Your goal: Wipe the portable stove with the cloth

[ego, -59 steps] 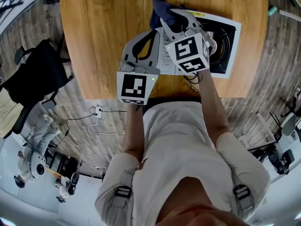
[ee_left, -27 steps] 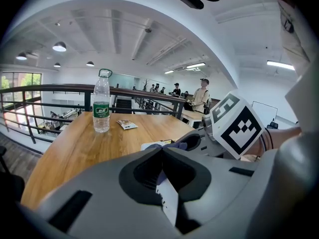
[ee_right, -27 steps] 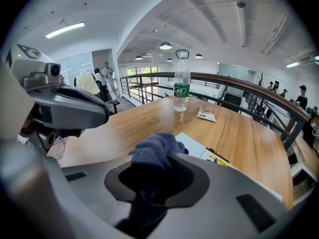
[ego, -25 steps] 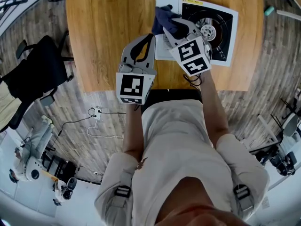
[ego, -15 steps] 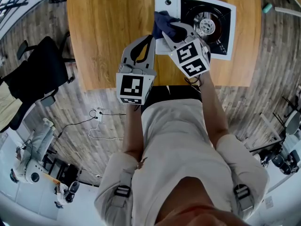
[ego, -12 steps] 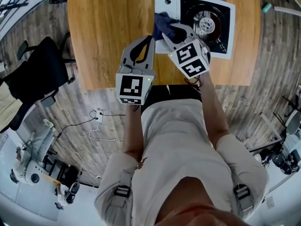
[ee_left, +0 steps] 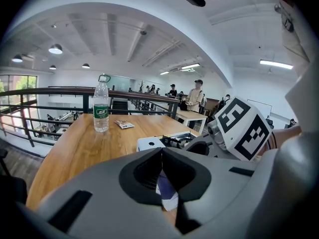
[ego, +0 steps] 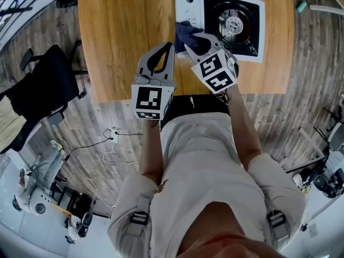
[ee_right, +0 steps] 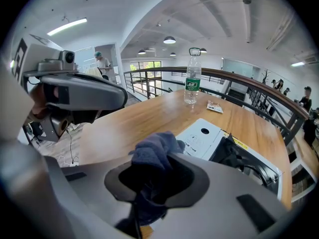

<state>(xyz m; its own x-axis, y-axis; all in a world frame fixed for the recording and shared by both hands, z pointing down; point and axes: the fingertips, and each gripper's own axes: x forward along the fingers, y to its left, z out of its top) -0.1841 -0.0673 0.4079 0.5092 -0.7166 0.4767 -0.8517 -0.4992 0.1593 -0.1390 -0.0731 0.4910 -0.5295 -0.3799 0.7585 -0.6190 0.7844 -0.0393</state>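
While pressed together on a wad of dark blue cloth [ee_right: 154, 146], fingers [ee_right: 199, 180] of the right gripper [ee_right: 149, 178] half buried in it, with fabric bulging up past the tips and hanging down behind them. Cloth held over the near end of the portable stove's [ego: 189, 4] white control panel, at the stove's left end as the head view shows it; resting on the panel or just above it, impossible to tell. Right of that panel, a black recessed top with a round metal burner [ego: 232, 23] in the middle.

Fingers [ee_left: 89, 183] of the left gripper [ee_left: 162, 153] closed tip to tip on nothing, raised above bare desk [ego: 123, 31] just left of the stove and close beside the right gripper, not touching stove or cloth.

Farther along the desk, well apart from the stove, a clear water bottle [ee_right: 192, 86] with a green label, upright, and near it a small packet [ee_right: 215, 107] lying flat. Stove itself set toward the desk's right part, square to the edges.

Off the desk's left edge, a black chair [ego: 40, 87] on a wood-plank floor [ego: 317, 79]. Nearest the head camera, the person's pale shirt [ego: 204, 171], both forearms reaching forward to the grippers.
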